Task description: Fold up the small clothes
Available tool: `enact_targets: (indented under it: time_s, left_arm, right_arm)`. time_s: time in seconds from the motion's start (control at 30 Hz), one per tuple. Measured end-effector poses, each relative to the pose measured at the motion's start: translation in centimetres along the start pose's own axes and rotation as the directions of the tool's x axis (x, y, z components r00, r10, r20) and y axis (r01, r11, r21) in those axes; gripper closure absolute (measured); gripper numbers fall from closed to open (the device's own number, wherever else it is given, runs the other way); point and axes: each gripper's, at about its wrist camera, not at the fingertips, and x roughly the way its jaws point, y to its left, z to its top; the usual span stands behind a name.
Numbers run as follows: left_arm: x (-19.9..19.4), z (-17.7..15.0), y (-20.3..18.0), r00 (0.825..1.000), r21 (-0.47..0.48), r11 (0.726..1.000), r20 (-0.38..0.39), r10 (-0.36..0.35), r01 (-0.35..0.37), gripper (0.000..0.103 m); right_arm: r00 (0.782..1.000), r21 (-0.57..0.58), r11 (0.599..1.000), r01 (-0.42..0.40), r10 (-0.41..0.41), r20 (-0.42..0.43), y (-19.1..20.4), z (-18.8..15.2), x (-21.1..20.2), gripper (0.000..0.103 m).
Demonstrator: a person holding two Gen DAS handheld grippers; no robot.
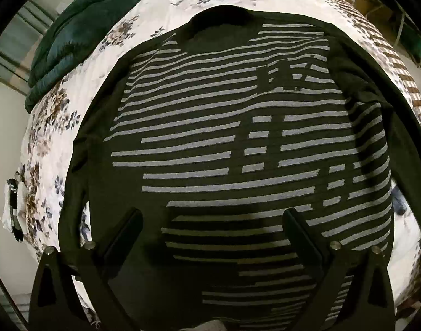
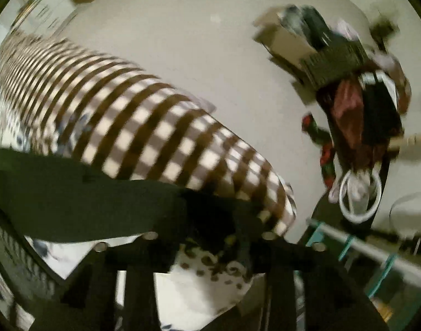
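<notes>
While the left gripper (image 1: 211, 226) hovers with its fingers (image 1: 124, 229) spread wide and grasping nothing, the striped sweater (image 1: 238, 138) lies flat and face up on the bed (image 1: 80, 88), directly beneath and ahead of those fingers, its round neckline at the far end from them. Its dark sleeves run down both sides of the body, the one to the left of the fingers lying along the floral bedcover. A dark green folded blanket (image 1: 80, 33) sits well beyond the fingers, up and to the left, near the bed's far edge. In the right wrist view, which is blurred, the right gripper (image 2: 210, 242) has its fingers drawn close together around dark fabric of the sweater's sleeve (image 2: 86, 190), which stretches away to the left of them. Ahead of these fingers the bed's brown checked edge (image 2: 144, 127) runs diagonally, and well beyond, to the upper right, a heap of clothes (image 2: 356, 104) lies on the pale floor (image 2: 210, 55).
</notes>
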Motion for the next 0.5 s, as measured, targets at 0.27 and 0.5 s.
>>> enact_targets:
  time_s: [0.27, 0.5]
  left_arm:
    - [1.3, -0.6, 1.5, 1.000, -0.025, 1.000, -0.025, -0.006, 0.006, 0.000]
    - [2.7, -0.7, 3.4, 0.999, -0.075, 0.997, -0.046, 0.006, -0.009, 0.000]
  right_arm:
    - [0.928, 0.497, 0.806, -0.323, 0.373, -0.003, -8.2, -3.6, 2.2, 0.031]
    - [0.945, 0.457, 0.832, -0.316, 0.317, 0.078, -4.7, -1.9, 3.3, 0.089]
